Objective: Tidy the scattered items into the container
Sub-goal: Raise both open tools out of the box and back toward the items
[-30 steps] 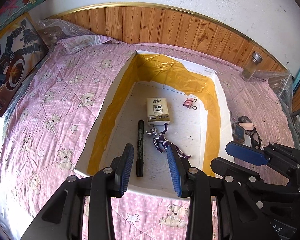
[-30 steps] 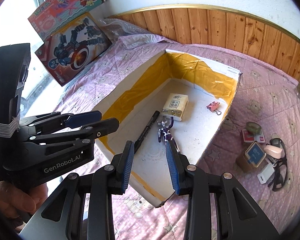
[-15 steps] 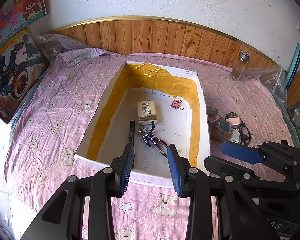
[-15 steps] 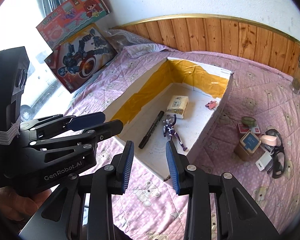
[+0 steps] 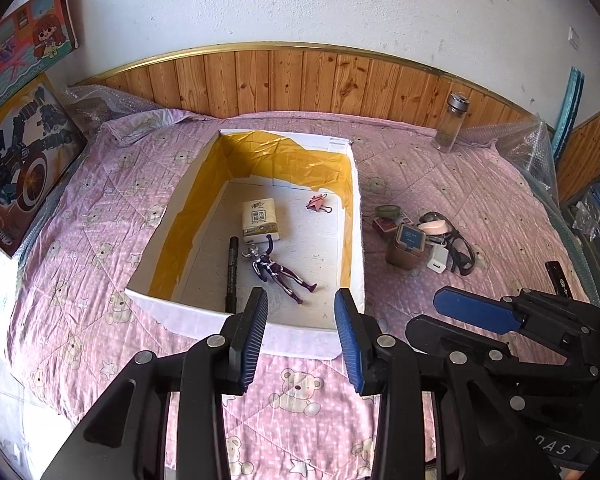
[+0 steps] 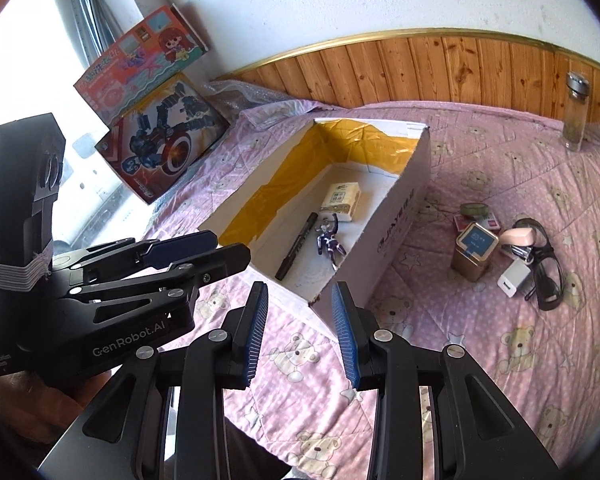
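A white box with yellow tape inside (image 5: 350, 216) (image 6: 400, 216) lies on the pink bedspread. In it are a tissue pack (image 5: 260, 220) (image 6: 341, 197), a black marker (image 5: 231, 268) (image 6: 296, 246), a purple toy figure (image 5: 278, 270) (image 6: 329, 242) and a pink binder clip (image 5: 318, 203). Right of the box lie a brown tin with a blue lid (image 5: 407, 245) (image 6: 475, 250), a white charger (image 5: 437, 259) (image 6: 513, 280), black glasses (image 5: 458, 242) (image 6: 546, 268), a pink item (image 6: 518, 236), a green tape roll (image 5: 387, 211) and a red card box (image 5: 384, 224). My left gripper (image 5: 302, 342) and right gripper (image 6: 300, 338) hang open and empty, short of the box's near wall.
A glass bottle with a metal cap (image 5: 452, 122) (image 6: 576, 112) stands at the back by the wooden wall panel. Two toy boxes (image 6: 160, 124) lean at the left. Bubble wrap (image 5: 528, 148) lies at the right edge of the bed.
Both grippers have pulled back and up from the box, which looks smaller now. The toy figure lies in the box. Both stay open.
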The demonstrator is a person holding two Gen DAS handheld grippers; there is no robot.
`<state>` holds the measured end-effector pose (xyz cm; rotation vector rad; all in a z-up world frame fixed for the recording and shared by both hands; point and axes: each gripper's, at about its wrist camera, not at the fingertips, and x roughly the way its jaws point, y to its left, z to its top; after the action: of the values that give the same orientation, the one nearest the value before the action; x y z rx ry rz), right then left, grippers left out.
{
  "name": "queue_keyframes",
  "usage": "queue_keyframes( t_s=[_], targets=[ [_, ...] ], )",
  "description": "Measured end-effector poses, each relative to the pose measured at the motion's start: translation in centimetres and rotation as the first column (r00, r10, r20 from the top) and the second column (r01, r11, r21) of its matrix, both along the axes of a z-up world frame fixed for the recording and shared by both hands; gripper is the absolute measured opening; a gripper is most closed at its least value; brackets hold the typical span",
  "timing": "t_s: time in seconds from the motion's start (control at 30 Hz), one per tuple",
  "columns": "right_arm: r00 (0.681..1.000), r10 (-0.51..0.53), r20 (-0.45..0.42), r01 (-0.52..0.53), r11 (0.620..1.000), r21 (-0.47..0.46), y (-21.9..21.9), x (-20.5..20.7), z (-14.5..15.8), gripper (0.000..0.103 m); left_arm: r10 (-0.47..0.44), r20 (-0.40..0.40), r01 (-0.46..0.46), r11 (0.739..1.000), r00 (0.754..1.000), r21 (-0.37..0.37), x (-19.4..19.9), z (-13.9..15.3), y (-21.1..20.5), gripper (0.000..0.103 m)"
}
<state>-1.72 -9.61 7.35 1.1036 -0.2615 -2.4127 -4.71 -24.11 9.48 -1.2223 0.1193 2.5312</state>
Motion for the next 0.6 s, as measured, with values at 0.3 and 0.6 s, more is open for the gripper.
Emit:
queue_keyframes(
  t_s=[0.3, 0.6],
  targets=[
    [0.997, -0.069, 0.037, 0.07, 0.997, -0.03, 4.5, 1.8, -2.3, 0.036, -0.067, 0.012, 0.068, 0.998, 0.998, -0.02, 1.7, -1.1, 4.2, 0.037],
    [0.986, -0.142, 0.085, 0.147, 0.988, -0.049, 9.1, 2.3, -4.7, 0.036, -0.133, 0.047, 0.134, 0.991, 0.99, -0.028, 2.1, -2.7, 9.2, 0.037]
  ],
)
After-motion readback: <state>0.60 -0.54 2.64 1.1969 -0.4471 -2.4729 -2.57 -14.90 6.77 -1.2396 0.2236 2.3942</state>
